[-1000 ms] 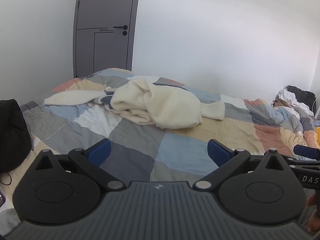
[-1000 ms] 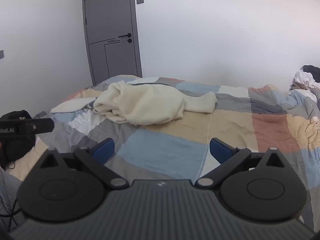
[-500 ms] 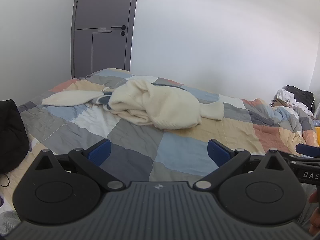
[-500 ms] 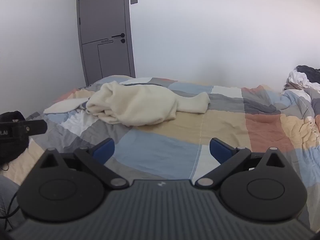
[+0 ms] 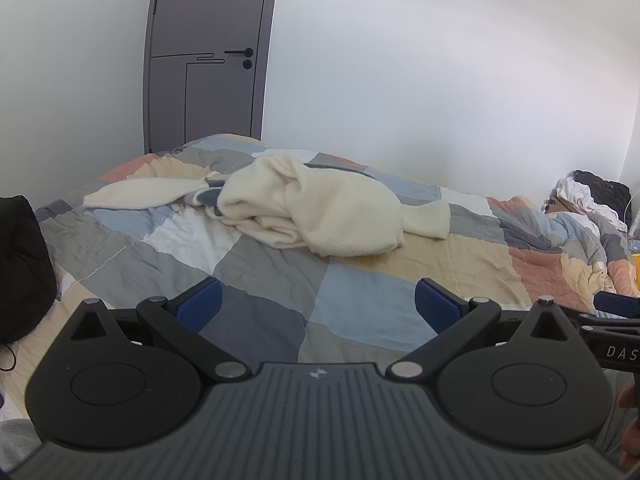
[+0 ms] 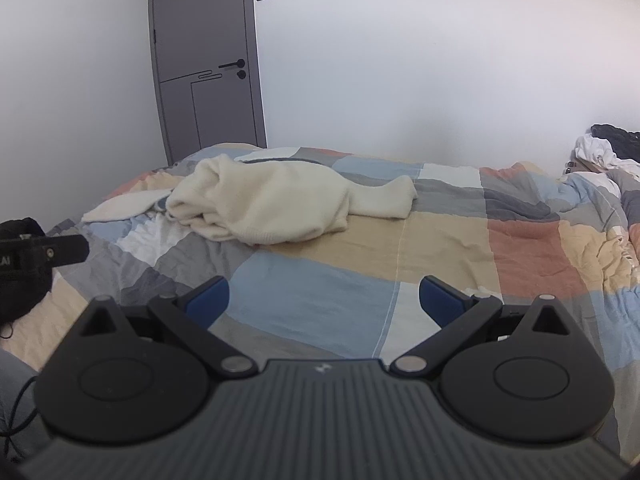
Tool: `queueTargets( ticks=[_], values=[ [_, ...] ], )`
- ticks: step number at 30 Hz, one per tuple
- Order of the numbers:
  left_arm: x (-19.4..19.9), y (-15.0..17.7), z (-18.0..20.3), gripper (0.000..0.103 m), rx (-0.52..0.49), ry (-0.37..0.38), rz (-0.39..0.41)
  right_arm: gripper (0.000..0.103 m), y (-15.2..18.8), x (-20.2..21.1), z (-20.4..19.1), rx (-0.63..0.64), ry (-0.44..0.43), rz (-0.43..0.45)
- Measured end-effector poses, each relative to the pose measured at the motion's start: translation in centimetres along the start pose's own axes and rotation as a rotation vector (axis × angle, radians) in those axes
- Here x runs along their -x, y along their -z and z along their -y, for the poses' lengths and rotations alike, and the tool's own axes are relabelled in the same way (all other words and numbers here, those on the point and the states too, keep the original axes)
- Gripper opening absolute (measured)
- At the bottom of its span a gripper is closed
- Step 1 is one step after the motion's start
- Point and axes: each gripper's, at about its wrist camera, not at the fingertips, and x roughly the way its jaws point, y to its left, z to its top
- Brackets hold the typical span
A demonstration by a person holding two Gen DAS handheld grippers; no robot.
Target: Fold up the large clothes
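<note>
Left wrist view: left gripper (image 5: 316, 306) spread wide, blue pads (image 5: 199, 309) apart, nothing between them. White lettering "DAS" readable on a black bar (image 5: 616, 350) at far right, cut off by frame edge; belongs to the other tool. Cream sweater (image 5: 304, 208) crumpled on patchwork quilt (image 5: 360, 308), well ahead of the fingers, slightly left of centre; one sleeve stretched out left, another right. Blue-grey trim visible at the bunched part, seen here only. Black bag (image 5: 22, 268) at left edge. Grey door (image 5: 206, 56) straight behind the sweater. Heap of white and dark clothes (image 5: 588, 196) far right. Yellow item (image 5: 636, 268) at right edge, too cropped to identify

Right wrist view: right gripper (image 6: 324, 302) likewise spread, empty. Letters "LAI" on black bar (image 6: 40, 256) at left edge, partly cut. Sweater (image 6: 272, 204) ahead and to the left, well apart from the pads. Open quilt between fingers and garment. Thin black cable (image 6: 16, 412) at lower left, seen here only
</note>
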Motion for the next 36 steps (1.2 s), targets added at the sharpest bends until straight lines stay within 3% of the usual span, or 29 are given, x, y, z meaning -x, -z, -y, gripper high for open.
queueTargets(
  ticks=[13, 36],
  values=[
    [-0.20, -0.09, -0.19, 0.103, 0.002, 0.001, -0.004, 0.103, 0.15, 0.04, 0.50, 0.015, 0.030, -0.007],
    [-0.13, 0.08, 0.47, 0.103, -0.014, -0.018, -0.040, 0.103, 0.03, -0.21, 0.17, -0.013, -0.027, -0.041]
  ],
)
